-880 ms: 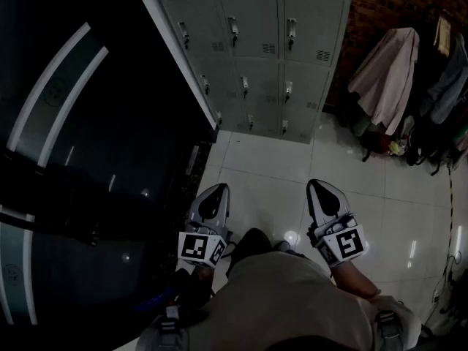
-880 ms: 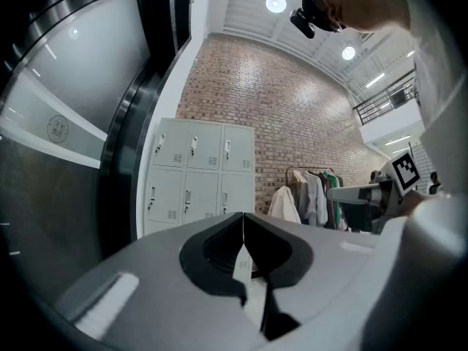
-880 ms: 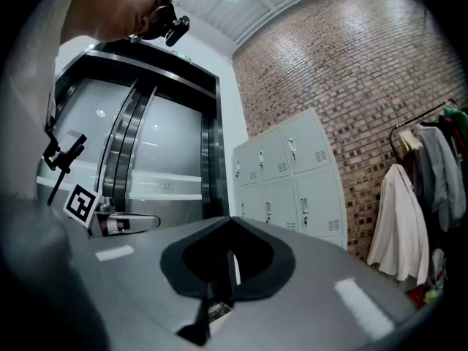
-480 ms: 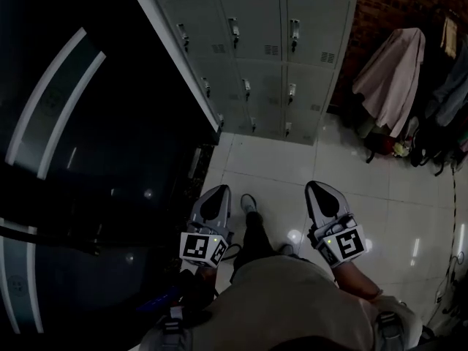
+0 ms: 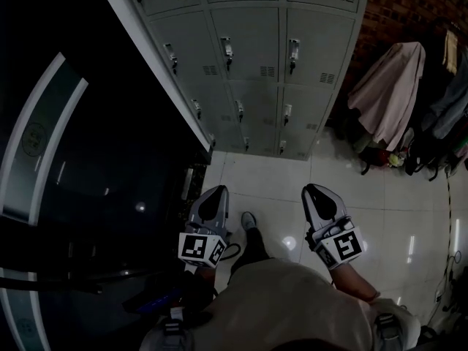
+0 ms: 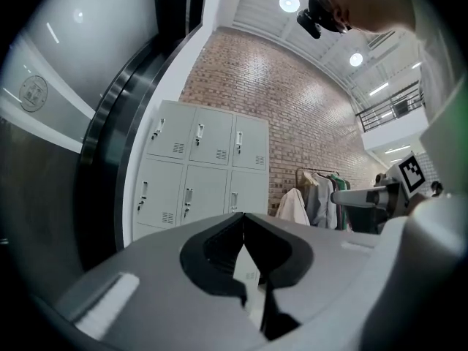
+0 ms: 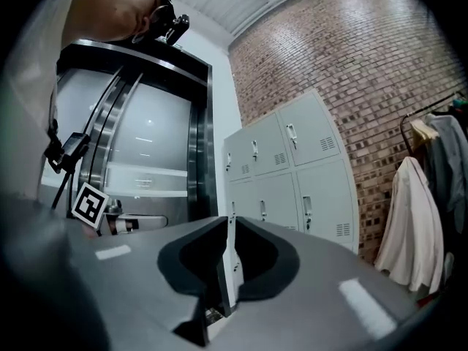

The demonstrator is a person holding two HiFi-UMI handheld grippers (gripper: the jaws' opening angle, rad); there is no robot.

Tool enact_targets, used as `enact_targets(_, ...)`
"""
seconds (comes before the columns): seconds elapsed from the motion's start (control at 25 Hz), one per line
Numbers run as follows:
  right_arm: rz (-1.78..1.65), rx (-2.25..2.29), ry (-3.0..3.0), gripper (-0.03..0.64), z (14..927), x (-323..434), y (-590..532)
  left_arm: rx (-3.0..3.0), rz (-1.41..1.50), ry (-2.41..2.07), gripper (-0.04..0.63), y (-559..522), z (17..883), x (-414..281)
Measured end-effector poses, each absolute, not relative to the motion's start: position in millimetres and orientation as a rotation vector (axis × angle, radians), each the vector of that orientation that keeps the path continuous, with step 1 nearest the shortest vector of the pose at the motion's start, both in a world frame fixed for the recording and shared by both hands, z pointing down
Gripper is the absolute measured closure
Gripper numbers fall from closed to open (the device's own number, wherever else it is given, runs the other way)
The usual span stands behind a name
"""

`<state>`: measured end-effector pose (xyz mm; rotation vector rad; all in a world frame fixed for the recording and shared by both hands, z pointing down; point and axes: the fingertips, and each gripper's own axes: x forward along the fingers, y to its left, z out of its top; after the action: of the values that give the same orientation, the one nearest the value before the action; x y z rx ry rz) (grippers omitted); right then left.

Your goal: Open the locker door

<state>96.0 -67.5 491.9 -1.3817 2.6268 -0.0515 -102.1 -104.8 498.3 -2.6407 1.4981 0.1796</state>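
Note:
A bank of grey metal lockers (image 5: 252, 64) stands ahead against a brick wall, all doors closed, each with a small handle (image 5: 293, 50). Both grippers are held low over the floor tiles, well short of the lockers. The left gripper (image 5: 211, 194) points at the locker bank's left end, its jaws together and nothing between them. The right gripper (image 5: 316, 191) points toward the right column, jaws likewise together and holding nothing. The lockers (image 6: 197, 174) show beyond the left gripper (image 6: 243, 216) in its own view, and the lockers (image 7: 292, 174) rise behind the right gripper (image 7: 228, 220).
A dark curved glass wall (image 5: 88, 159) fills the left side, right up to the lockers. Coats on a rack (image 5: 387, 86) and bags on the floor (image 5: 398, 156) stand at the right. White glossy tiles (image 5: 270, 181) lie between me and the lockers. My shoe (image 5: 248, 220) shows between the grippers.
The lockers have slid lower and grown larger in the head view as I step closer. Both grippers keep their place in front of me, still shut.

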Motion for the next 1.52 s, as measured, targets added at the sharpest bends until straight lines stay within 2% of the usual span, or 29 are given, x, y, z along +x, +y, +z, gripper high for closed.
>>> enact_targets(0.4,-0.083,-1.378,2.669,0.575,460,34,-211,-2.659,0.172,1.542,0.537,-241,470,-164)
enact_targets(0.8,-0.100,-1.353,2.691,0.563,459,-37,-304,-2.667,0.174,1.549,0.536,-333,471,-222)
enact_targets(1.08,-0.206,-1.415,2.716,0.554,481,-33,-337,-2.707,0.171,1.523,0.537,-380,481,-211)
enact_targets(1.12,-0.210,-1.423,2.711,0.558,484,-29,-343,-2.703,0.172,1.519,0.537,-385,481,-207)
enact_targets(1.2,-0.165,-1.416,2.675,0.614,485,-22,-359,-2.682,0.168,1.518,0.536,-393,479,-199)
enact_targets(1.44,-0.084,-1.351,2.703,0.614,483,-29,-402,-2.640,0.127,1.585,0.537,-417,480,-196)
enact_targets(1.52,-0.021,-1.316,2.710,0.561,491,-34,-428,-2.633,0.121,1.565,0.537,-425,480,-192)
